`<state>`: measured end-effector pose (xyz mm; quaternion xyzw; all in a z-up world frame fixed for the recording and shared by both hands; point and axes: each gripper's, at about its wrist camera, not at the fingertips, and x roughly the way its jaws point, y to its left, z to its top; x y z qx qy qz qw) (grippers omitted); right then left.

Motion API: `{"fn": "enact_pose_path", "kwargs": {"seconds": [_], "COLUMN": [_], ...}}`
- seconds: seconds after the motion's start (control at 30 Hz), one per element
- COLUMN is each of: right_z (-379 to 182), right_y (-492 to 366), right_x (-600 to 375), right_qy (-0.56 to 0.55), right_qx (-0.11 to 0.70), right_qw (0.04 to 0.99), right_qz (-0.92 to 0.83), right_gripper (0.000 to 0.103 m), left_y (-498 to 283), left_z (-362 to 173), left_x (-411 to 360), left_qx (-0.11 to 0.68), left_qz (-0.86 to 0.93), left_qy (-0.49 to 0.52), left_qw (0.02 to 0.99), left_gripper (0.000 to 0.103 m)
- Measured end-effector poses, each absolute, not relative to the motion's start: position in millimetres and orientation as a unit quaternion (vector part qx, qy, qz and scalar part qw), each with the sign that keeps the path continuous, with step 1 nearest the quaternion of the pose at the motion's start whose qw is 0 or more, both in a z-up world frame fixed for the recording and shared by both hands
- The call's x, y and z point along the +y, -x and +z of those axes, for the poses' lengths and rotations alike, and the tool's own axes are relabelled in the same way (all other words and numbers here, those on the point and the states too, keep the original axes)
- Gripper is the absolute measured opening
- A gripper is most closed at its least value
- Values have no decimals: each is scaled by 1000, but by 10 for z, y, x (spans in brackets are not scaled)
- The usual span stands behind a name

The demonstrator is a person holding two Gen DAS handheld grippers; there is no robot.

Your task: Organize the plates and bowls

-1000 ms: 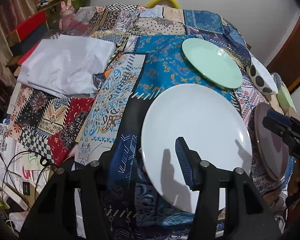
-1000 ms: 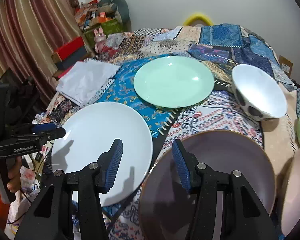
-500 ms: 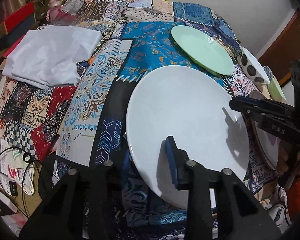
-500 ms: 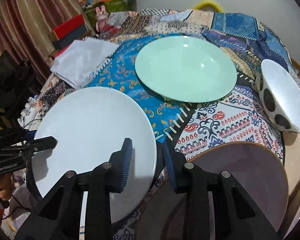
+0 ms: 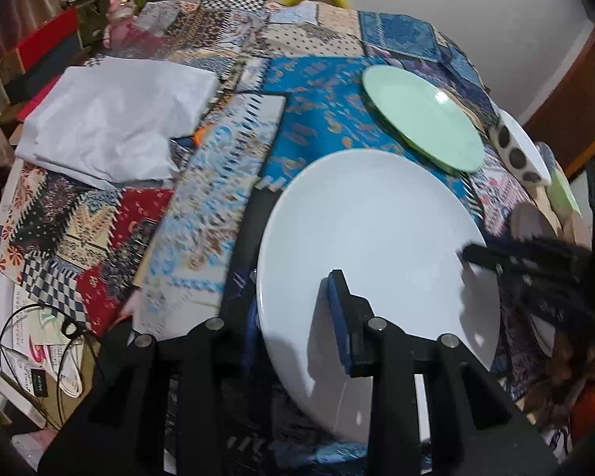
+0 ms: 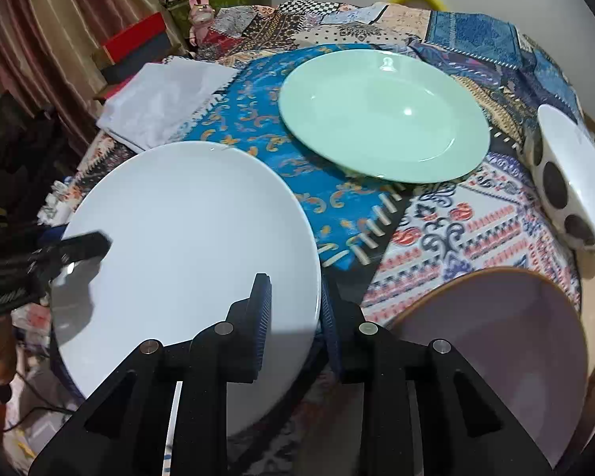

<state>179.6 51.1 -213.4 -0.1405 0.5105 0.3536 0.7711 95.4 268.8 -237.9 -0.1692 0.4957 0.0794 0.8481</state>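
Patchwork cloth (image 6: 448, 234) covers the whole table, busy pattern, a folded white cloth (image 6: 166, 103) at the far left. Biggest task item is the white plate (image 6: 186, 246), at the near-left edge of the table, and both tongs are on it. Left gripper (image 5: 293, 313) has just been closing and now pinches the plate's near rim: one pad sits on top of the plate, the other is hidden below it. Right gripper (image 6: 293, 317) has also just been closing and clamps the opposite rim, one finger over the plate face, the other outside the edge. The plate looks slightly tipped, though I can't tell if it's clear of the cloth. Beyond it lies the mint-green plate (image 6: 380, 115), flat, well apart from the white one. A purple plate with a brown rim (image 6: 496, 329) is at near right, just beside the right gripper. A white bowl with dark spots (image 6: 571, 182) lies tipped on its side at the right edge. My read: the grasp step is done and a two-handed lift comes next. It needs both hands rising together and level, or the rim slips out of one pad. The likely target is a stack on another plate; which one isn't clear.
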Motion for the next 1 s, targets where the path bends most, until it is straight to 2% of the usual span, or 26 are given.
{"fn": "enact_pose_path", "kwargs": {"seconds": [0.5,1.0], "right_z": [-2189,-1961], "right_y": [-1670,-1642], "right_x": [556,288], "right_qy": [110,79], "right_qx": [524,500], "right_qw": [760,785], "right_qz": [368,357], "right_gripper": [25,25], "left_y": [-715,-784], "left_z": [-2485,-2184], "left_x": [2725,2465], "left_qx": [501,482], "left_qz": [57,57], "left_qy": [203,187], "left_qw": [840,854], "left_gripper": [36,36]}}
